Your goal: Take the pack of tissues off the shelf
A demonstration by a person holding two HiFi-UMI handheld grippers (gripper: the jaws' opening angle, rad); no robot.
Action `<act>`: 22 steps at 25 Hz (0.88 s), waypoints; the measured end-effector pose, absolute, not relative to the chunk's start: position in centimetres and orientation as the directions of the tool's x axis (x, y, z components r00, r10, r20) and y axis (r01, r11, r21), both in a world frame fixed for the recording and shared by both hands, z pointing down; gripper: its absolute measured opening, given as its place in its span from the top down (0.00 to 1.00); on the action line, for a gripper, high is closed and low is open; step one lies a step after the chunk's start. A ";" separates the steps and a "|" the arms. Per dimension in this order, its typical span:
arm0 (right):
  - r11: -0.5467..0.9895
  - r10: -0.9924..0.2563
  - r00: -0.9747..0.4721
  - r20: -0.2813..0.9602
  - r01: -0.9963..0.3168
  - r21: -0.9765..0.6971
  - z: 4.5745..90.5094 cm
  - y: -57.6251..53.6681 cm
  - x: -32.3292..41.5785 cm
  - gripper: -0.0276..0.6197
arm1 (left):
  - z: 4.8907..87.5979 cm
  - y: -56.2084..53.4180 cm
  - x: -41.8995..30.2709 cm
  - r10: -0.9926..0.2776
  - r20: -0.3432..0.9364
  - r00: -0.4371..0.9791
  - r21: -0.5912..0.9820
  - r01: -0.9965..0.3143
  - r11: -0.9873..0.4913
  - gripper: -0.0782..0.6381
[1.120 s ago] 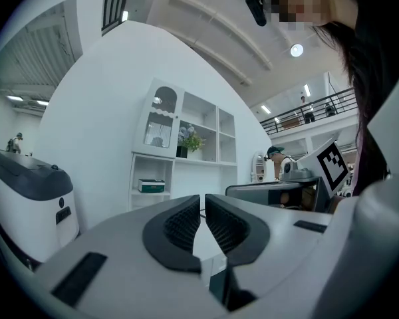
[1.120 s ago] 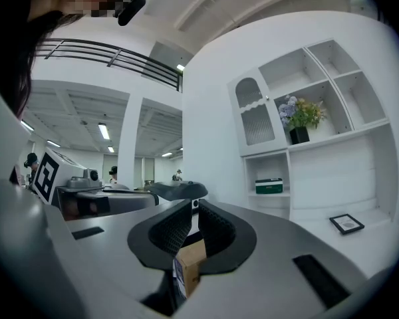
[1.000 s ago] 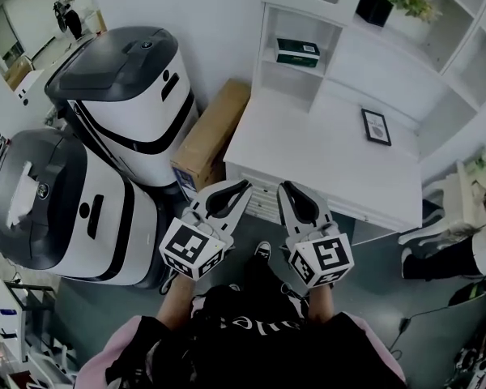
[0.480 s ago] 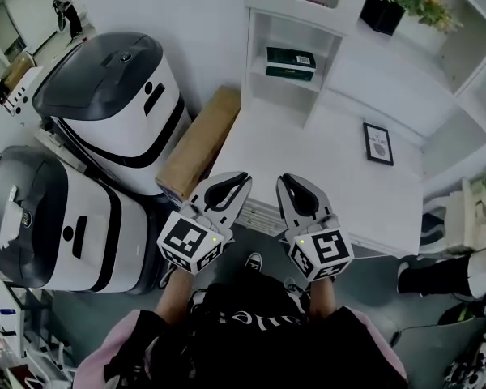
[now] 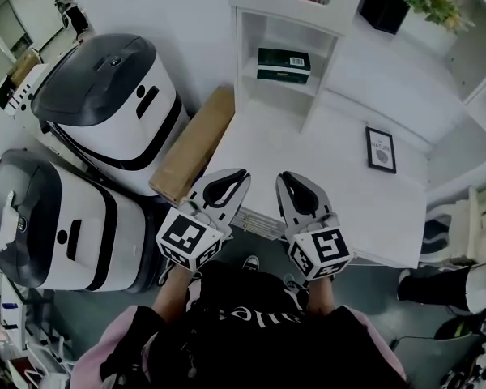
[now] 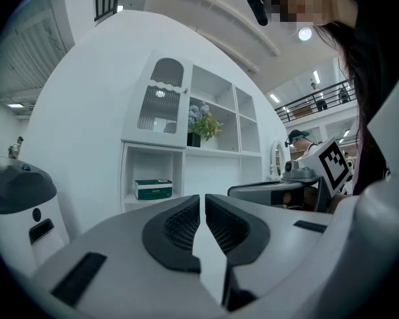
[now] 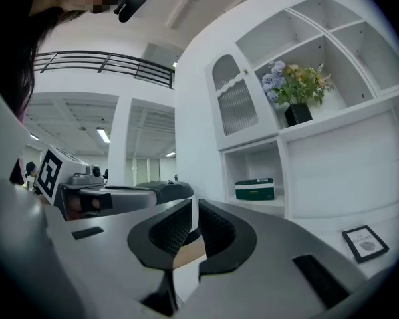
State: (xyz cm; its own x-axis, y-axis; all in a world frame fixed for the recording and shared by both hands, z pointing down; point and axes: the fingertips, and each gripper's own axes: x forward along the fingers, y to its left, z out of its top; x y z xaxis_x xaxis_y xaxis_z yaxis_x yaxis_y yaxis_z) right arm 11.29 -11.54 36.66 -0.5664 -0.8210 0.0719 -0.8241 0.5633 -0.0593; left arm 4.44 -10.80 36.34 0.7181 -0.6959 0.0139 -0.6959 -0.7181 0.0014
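Observation:
The pack of tissues (image 5: 284,64) is a dark green and white box lying in the lower left cubby of the white shelf unit (image 5: 306,116). It also shows far ahead as the tissue pack (image 6: 153,189) in the left gripper view and the tissue pack (image 7: 255,189) in the right gripper view. My left gripper (image 5: 241,176) and right gripper (image 5: 282,178) hover side by side over the near edge of the white desk (image 5: 332,193), well short of the pack. Both are shut with nothing between the jaws.
Two large grey-and-white machines (image 5: 105,96) (image 5: 53,221) stand on the left. A brown cardboard box (image 5: 193,144) leans between them and the desk. A small framed picture (image 5: 380,149) lies on the desk top. A dark pot of flowers (image 5: 389,6) sits on an upper shelf. A white chair (image 5: 458,229) is at right.
The view has moved closer to the shelf unit and shifted left. Both grippers stay shut and side by side.

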 end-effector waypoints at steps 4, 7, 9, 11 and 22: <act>0.553 -0.827 -0.558 0.074 -0.830 -0.075 37.1 -12.5 12.3 0.86 | 36.5 -11.8 4.7 -0.703 0.026 0.711 -0.003 -0.703 -0.711 0.86; 0.542 -0.833 -0.548 0.080 -0.836 -0.085 37.6 -13.2 12.8 0.86 | 36.7 -12.6 4.5 -0.707 0.035 0.706 -0.007 -0.707 -0.707 0.86; 0.532 -0.838 -0.539 0.087 -0.842 -0.091 38.0 -13.6 13.0 0.86 | 36.8 -13.1 4.4 -0.707 0.041 0.706 -0.008 -0.707 -0.707 0.86; 0.521 -0.843 -0.529 0.094 -0.848 -0.096 38.3 -14.0 13.1 0.86 | 37.0 -13.9 4.2 -0.704 0.047 0.708 -0.008 -0.705 -0.709 0.86; 0.445 -0.886 -0.451 0.107 -0.893 -0.071 38.1 -19.3 12.9 0.86 | 37.3 -20.2 3.7 -0.649 0.061 0.759 -0.019 -0.649 -0.761 0.86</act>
